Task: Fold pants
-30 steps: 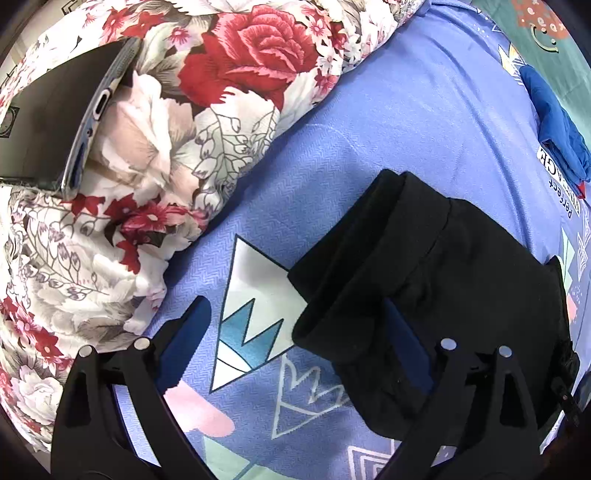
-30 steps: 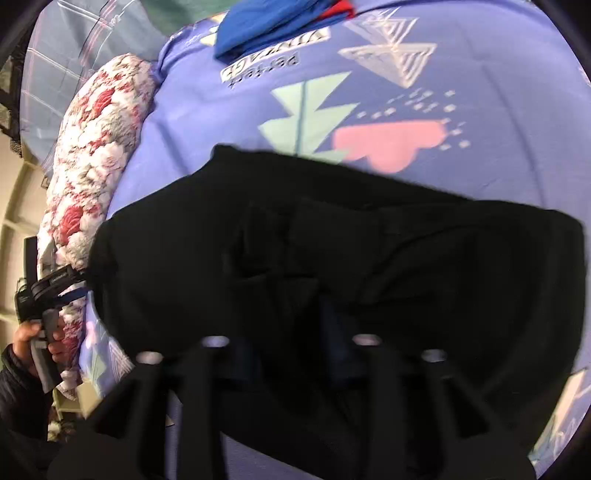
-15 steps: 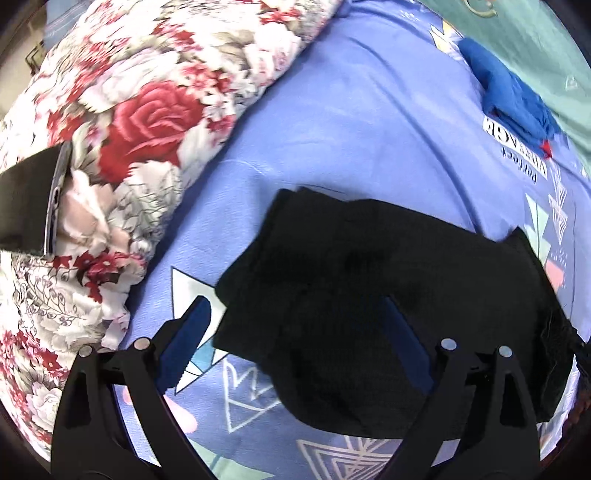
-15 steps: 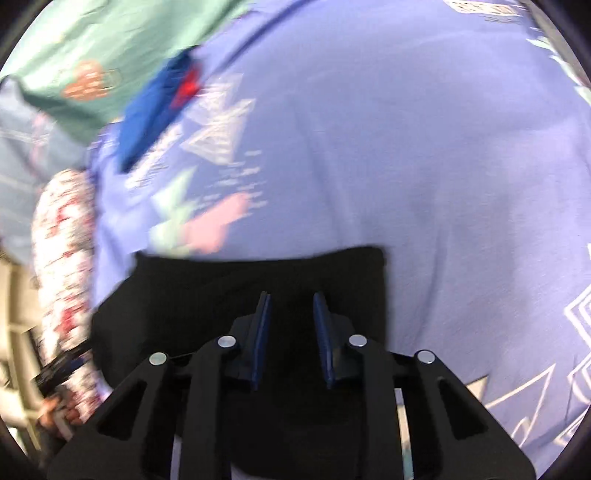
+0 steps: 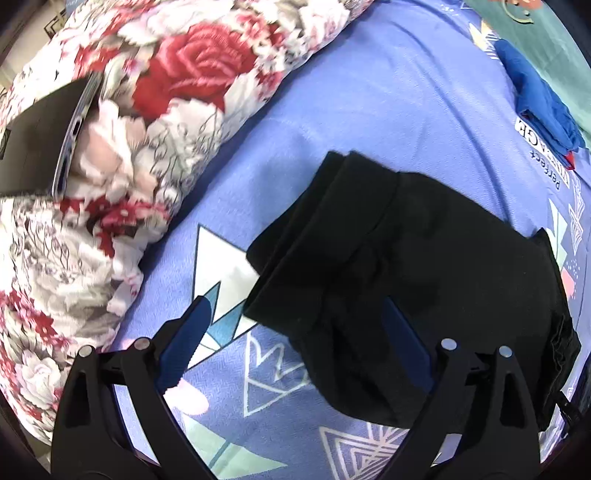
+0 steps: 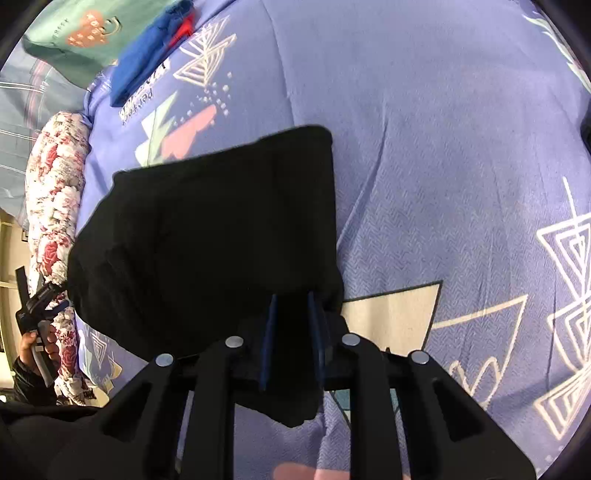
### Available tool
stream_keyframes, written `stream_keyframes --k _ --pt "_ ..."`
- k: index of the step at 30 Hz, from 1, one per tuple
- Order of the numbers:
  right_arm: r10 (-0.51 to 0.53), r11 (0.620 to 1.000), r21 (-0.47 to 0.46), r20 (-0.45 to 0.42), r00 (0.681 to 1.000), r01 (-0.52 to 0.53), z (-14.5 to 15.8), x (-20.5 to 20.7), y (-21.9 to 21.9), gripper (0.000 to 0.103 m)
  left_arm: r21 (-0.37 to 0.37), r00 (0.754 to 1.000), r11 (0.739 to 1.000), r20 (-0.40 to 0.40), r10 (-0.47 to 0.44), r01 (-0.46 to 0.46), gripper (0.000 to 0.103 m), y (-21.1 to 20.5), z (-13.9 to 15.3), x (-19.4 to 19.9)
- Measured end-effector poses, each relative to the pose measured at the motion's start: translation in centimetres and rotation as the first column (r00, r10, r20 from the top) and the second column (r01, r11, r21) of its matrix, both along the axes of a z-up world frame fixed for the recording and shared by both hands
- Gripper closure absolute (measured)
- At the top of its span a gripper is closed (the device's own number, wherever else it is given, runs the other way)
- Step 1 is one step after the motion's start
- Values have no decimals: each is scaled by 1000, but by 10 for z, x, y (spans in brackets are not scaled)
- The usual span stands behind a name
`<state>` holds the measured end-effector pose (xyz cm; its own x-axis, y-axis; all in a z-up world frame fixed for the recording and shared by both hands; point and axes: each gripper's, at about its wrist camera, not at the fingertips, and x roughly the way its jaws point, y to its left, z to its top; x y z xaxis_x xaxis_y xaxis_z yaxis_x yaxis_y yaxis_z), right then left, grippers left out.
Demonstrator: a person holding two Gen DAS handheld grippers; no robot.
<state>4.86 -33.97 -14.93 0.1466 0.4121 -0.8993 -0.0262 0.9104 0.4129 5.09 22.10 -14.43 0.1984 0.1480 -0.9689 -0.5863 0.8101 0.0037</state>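
Observation:
The black pants lie folded into a thick rectangle on the purple patterned bedsheet. My left gripper is open, its blue pads wide apart just above the near left corner of the pants, holding nothing. In the right wrist view the pants fill the middle. My right gripper is shut on the near edge of the pants, the blue pads close together with black cloth between them. The left gripper also shows in the right wrist view, held in a hand at the far left.
A floral quilt lies along the left side, with a dark phone on it. A blue folded garment and a green cloth lie at the far end of the bed. The purple sheet stretches right of the pants.
My right gripper has closed on the pants' edge and the camera has swung so the folded pants sit left of centre. My left gripper has stayed open and shifted slightly over the pants' corner.

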Motion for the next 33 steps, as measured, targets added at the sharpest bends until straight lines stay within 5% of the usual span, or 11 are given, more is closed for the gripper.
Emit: stream_keyframes --k 5,8,20,27,31,33 --pt "66 996 56 12 998 -67 26 -17 1 81 -16 1000 1000 14 20 -20 10 9 2 -13" --pt "146 989 -14 -53 988 -147 12 -36 5 80 -42 999 998 19 50 -49 10 20 5 -27" --pt "61 998 12 -16 998 -61 21 -28 10 76 -268 990 956 36 138 -123 11 54 -26 -63" --pt "93 996 10 -21 995 -93 20 -30 25 75 -160 993 983 66 102 -90 10 63 -25 -52" --pt "110 994 1 -11 994 -110 21 -29 33 75 -100 997 994 73 -29 36 60 47 -13 -48" --pt "109 994 7 -7 994 -109 21 -28 36 75 -43 995 995 53 -87 89 67 38 0 -51"
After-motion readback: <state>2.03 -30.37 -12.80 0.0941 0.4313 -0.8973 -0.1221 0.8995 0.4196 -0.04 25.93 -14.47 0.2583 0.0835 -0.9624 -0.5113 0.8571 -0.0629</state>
